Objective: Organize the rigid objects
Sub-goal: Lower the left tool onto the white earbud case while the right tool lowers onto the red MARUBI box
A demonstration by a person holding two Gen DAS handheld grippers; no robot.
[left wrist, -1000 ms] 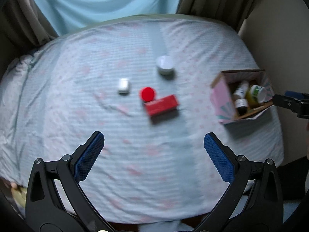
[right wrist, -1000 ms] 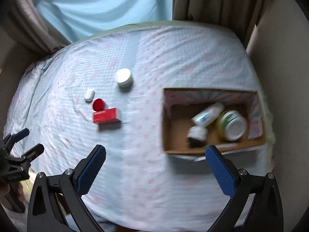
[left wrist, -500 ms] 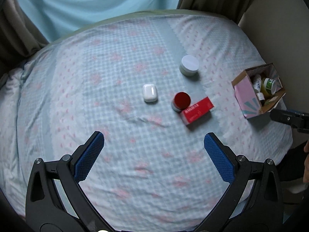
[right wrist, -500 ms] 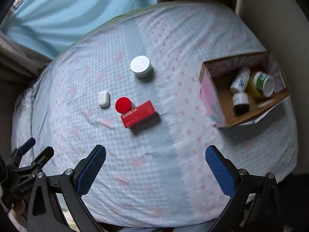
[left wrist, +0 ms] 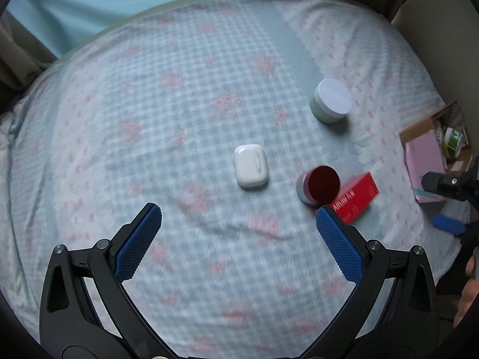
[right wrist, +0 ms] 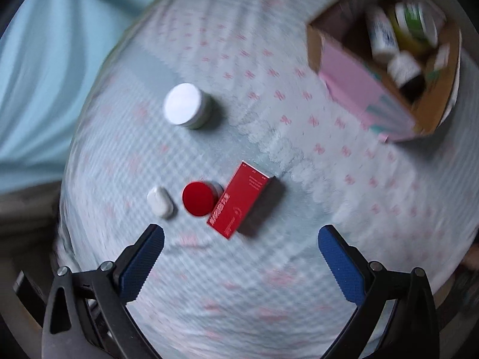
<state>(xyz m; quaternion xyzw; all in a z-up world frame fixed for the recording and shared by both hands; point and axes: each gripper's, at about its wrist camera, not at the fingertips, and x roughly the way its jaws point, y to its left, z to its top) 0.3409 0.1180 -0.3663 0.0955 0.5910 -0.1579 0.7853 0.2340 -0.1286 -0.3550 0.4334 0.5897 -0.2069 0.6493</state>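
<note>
- Left wrist view: the left claw [left wrist: 238, 227] points steeply down at a bed [left wrist: 149, 113], jaws wide apart, nothing between them.
- A white earbud case [left wrist: 251, 165] lies just beyond the gap, near the middle of the bed.
- To its right stands a red-lidded jar [left wrist: 319, 185], touching or nearly touching a red box [left wrist: 357, 202] lying flat.
- Farther back sits a white-lidded jar [left wrist: 331, 100], well apart from the rest.
- Right wrist view: the right claw [right wrist: 241, 246] hangs over the red box [right wrist: 241, 199]; its jaws are wide and just starting to close, with nothing between them.
- A carton [right wrist: 353, 80] at the bed's far right edge holds bottles and a green-lidded jar.
- Handling, as a judgement: the earbud case is likely light, hard and smooth, so it may slip; grip across its narrow sides.
- The red box looks like thin card, light and crushable; take it across its long sides with gentle pressure.
- The jars are stiff and probably heavier; grip across the lid or body.
- The bed is soft, covered in pale blue checked fabric with pink bows, so things may tip when pressed.
- Pale blue fabric and brown curtains hang behind; a beige wall is on the right.
</note>
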